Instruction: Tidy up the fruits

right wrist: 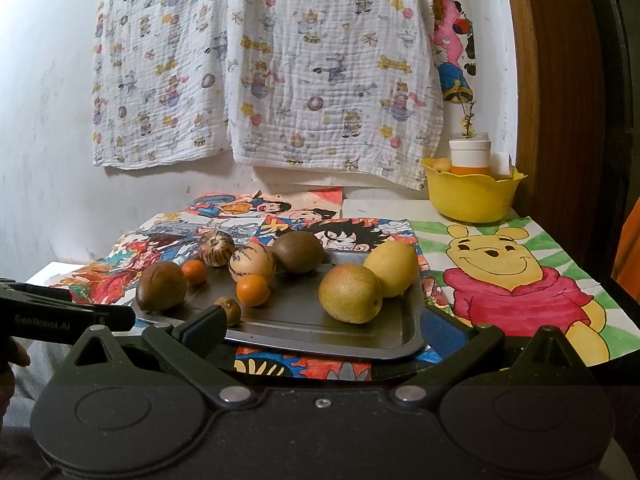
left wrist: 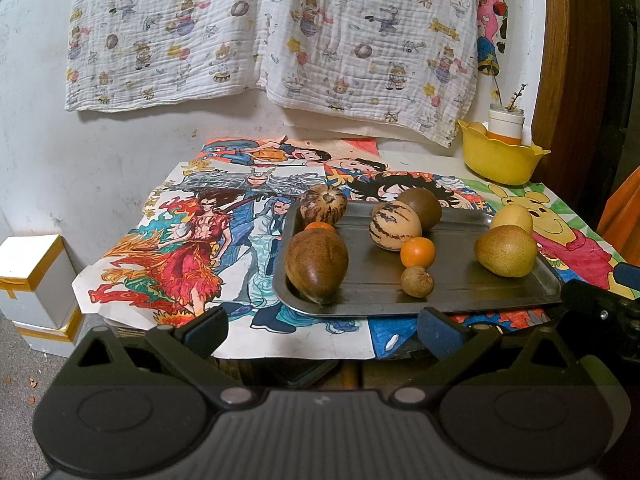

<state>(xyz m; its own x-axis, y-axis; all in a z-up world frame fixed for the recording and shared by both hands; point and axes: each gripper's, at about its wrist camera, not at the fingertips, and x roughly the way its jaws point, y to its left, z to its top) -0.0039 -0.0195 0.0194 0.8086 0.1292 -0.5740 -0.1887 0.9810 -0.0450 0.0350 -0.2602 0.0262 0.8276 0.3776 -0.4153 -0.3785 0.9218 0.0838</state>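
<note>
Tray (left wrist: 460, 292) holds nine fruits: two oranges (left wrist: 417, 252), two striped melons (left wrist: 394, 228). Both grippers' fingers (left wrist: 438, 330) spread, empty.

both tools (left wrist: 322, 330) (right wrist: 326, 330) wide apart, empty

Your left wrist camera looks forward from low at the near edge of the surface (left wrist: 420, 160), facing the wall, with the metal tray (left wrist: 400, 296) close ahead and slightly right. Your right wrist camera sits further right and just as near, facing the same way. Both views share the tray (right wrist: 320, 332), the yellow bowl (right wrist: 472, 196) and the hanging cloth (right wrist: 280, 60).
</note>
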